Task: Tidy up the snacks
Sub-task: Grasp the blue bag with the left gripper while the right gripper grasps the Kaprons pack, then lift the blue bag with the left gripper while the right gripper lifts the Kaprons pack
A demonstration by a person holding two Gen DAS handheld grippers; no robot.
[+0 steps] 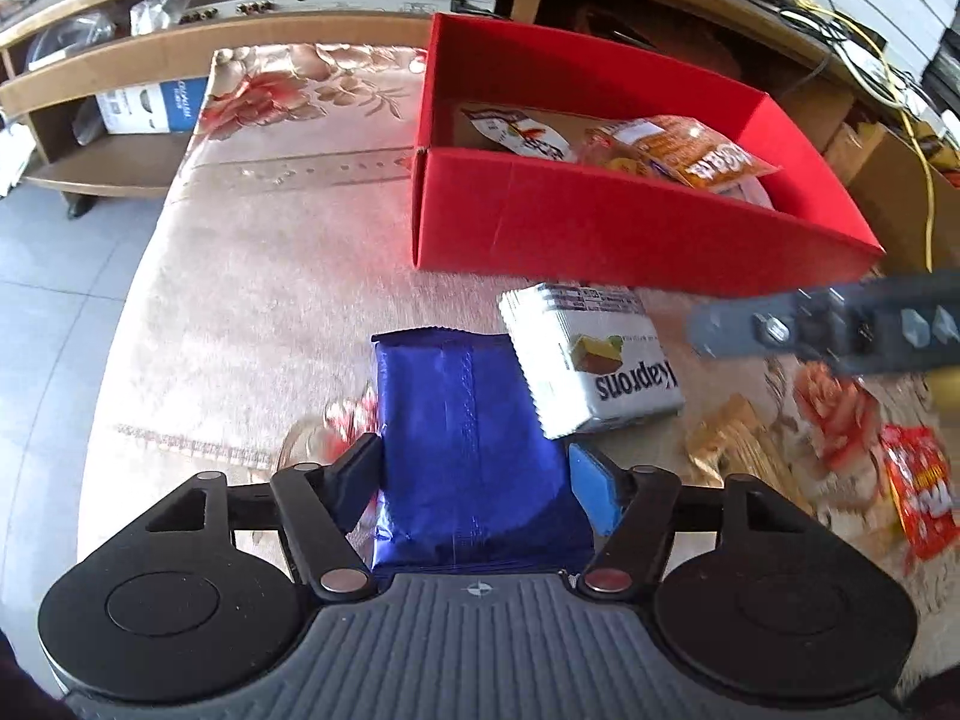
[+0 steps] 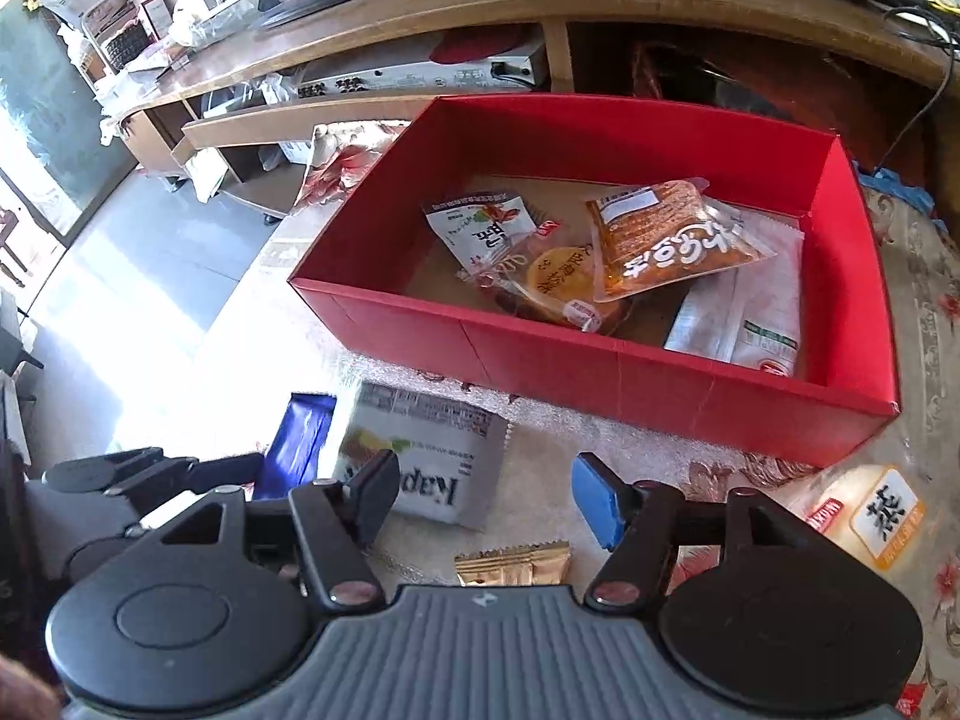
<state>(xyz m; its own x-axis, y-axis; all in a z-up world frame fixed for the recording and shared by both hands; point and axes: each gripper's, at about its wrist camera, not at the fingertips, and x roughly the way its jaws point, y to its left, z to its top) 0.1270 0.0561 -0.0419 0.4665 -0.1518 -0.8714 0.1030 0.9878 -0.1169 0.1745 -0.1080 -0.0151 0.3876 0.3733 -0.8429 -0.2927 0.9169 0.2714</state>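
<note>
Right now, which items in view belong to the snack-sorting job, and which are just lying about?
Part of the job:
- red box
- blue packet between the left gripper pads
- white Kaprons packet
- gold wafer packet under the open right gripper
- red packet

Lying about:
- TV stand
- silver player
- cables

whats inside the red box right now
The red box holds four packets: a white one, a round cake, an orange one and a pale one. Anything beneath them is hidden.
</note>
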